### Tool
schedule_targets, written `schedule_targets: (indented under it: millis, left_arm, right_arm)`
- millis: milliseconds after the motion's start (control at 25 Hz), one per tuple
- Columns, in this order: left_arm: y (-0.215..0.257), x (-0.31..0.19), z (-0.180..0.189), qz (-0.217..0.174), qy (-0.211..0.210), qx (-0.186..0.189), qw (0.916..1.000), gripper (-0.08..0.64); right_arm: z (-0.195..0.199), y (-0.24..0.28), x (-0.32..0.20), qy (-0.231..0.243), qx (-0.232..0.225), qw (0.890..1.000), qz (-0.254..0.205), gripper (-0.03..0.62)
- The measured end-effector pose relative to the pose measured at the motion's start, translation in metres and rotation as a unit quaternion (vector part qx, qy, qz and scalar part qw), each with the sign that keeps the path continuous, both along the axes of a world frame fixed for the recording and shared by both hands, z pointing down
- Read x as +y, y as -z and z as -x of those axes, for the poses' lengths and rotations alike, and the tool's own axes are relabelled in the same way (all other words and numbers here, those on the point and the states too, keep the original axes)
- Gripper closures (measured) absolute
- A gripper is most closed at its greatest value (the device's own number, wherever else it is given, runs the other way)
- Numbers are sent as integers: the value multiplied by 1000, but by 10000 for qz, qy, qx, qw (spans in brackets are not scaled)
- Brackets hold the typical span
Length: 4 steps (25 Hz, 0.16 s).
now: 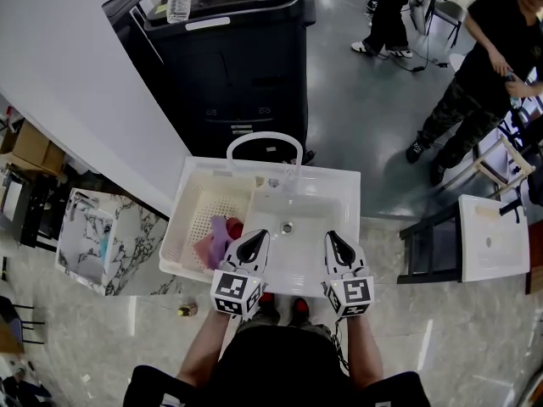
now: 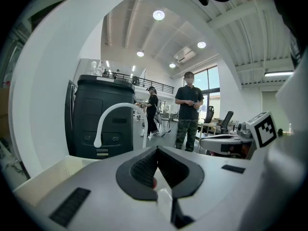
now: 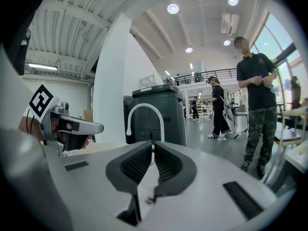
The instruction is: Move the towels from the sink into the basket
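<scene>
In the head view, the towels, pink, purple and red, lie bunched in the white basket at the left of the sink. They are just beside the left gripper. The right gripper hangs over the basin's near side.

In the left gripper view, the jaws are pressed together at the tips and pinch nothing. A reddish speck low between them may be a towel underneath.

In the right gripper view, the jaws sit all but together, empty, and point toward the white tap.
</scene>
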<state>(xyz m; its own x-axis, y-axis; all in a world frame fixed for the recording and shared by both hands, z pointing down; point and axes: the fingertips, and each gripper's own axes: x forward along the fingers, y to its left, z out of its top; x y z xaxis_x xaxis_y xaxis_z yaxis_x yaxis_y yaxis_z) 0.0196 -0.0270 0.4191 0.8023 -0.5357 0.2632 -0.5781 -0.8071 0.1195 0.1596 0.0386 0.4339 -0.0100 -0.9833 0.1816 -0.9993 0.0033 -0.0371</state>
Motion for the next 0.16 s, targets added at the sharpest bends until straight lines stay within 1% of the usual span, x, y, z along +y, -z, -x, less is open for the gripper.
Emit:
schedule_targets:
  millis: [160]
  left_arm:
    - [-1,-2,1,9,3,13,10000,555]
  right_arm:
    - [1,-1,-2,9,6,10000,11,552]
